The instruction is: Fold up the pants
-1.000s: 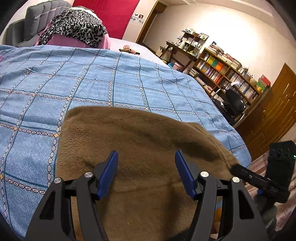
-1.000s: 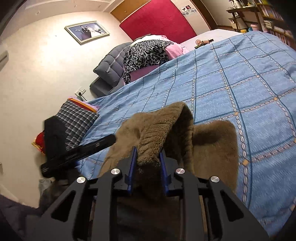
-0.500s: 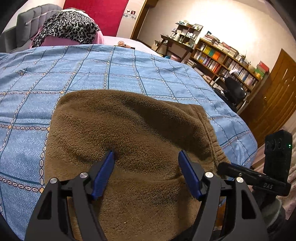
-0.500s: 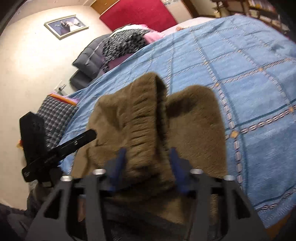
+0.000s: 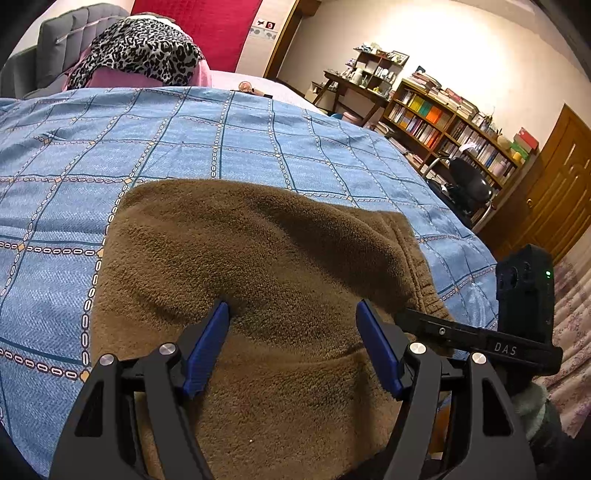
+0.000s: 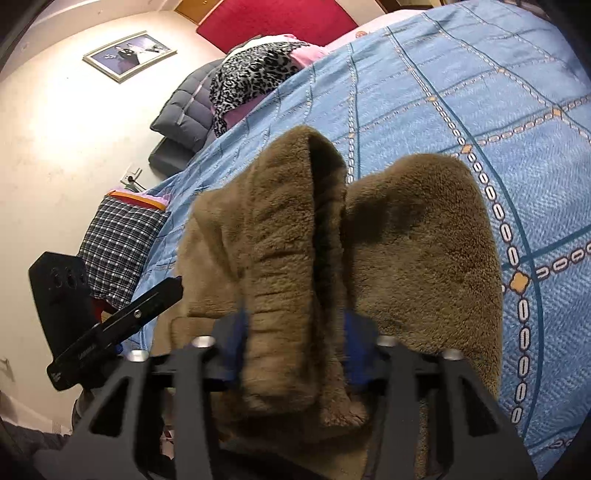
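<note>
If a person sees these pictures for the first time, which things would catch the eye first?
Probably the fluffy brown pants, lying in the foreground on the blue checked bedspread. In the right wrist view their ribbed waistband stands up between the closing jaws of the right gripper. Far off, a leopard-print cloth lies at the bed's head.

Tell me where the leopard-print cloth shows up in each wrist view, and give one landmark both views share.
Left wrist view: the leopard-print cloth lies at top left, at the far end of the blue checked bedspread, against the grey headboard.
Right wrist view: the same cloth sits at top centre, left of the bedspread.
Shared landmark: the red wall panel behind the cloth in both views.
</note>
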### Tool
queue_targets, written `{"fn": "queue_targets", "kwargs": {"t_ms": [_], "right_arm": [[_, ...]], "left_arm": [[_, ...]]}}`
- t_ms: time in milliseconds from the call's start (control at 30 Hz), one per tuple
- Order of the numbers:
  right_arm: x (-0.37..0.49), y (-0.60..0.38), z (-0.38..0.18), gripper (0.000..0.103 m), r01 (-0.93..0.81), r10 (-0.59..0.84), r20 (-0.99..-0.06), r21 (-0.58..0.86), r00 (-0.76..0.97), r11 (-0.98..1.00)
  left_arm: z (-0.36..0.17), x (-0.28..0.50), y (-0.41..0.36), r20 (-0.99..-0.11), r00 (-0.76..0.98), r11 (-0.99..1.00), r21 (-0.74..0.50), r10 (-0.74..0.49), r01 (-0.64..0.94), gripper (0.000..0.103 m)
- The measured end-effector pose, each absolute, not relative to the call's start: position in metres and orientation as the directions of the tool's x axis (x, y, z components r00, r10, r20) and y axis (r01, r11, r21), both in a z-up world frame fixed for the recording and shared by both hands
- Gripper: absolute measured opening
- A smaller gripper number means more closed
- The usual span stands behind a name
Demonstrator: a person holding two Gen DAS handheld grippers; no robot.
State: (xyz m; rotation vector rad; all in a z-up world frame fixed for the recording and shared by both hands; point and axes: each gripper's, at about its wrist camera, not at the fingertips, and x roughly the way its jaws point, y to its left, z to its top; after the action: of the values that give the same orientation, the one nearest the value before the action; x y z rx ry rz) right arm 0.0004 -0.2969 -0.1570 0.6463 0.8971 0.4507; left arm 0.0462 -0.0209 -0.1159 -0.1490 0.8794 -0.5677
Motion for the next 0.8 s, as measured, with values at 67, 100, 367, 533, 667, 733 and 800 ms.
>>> {"fn": "queue_targets", "kwargs": {"t_ms": [67, 100, 367, 533, 667, 733, 800], "right_arm": [[-0.005, -0.301, -0.145, 0.032, -0.111, 0.605, -0.549, 0.681, 0.576, 0.724], [-0.008, -0.304, -0.135, 0.032, -0.128, 0.604, -0.533, 0.678, 0.593, 0.724], [-0.048, -0.346, -0.088, 0.031, -0.129, 0.518, -0.482, 0.633, 0.706, 0.764], [-0.055, -0.365, -0.137, 0.031, -0.003, 0.46, -0.586, 0.615, 0.668, 0.788], [-0.057, -0.363, -0.166, 0.032, 0.035, 0.458, -0.607, 0.625, 0.649, 0.779], [-0.056, -0.362, -0.163, 0.033, 0.029, 0.45, -0.611, 0.613, 0.651, 0.79], [-0.056, -0.362, -0.155, 0.041, 0.018, 0.434, -0.621, 0.585, 0.652, 0.811]], "left_arm": [[-0.109, 0.046, -0.021, -0.679, 0.508, 0.842, -0.354, -0.53, 0.407, 0.071], [-0.106, 0.045, -0.021, -0.673, 0.513, 0.841, -0.354, -0.532, 0.408, 0.071], [-0.072, 0.039, -0.027, -0.612, 0.545, 0.814, -0.349, -0.573, 0.464, 0.071], [-0.091, 0.04, -0.043, -0.661, 0.498, 0.812, -0.323, -0.562, 0.486, 0.071], [-0.117, 0.041, -0.044, -0.706, 0.467, 0.826, -0.314, -0.533, 0.467, 0.071], [-0.125, 0.04, -0.045, -0.715, 0.467, 0.83, -0.296, -0.52, 0.472, 0.071], [-0.125, 0.039, -0.046, -0.717, 0.472, 0.832, -0.28, -0.513, 0.479, 0.071]]}}
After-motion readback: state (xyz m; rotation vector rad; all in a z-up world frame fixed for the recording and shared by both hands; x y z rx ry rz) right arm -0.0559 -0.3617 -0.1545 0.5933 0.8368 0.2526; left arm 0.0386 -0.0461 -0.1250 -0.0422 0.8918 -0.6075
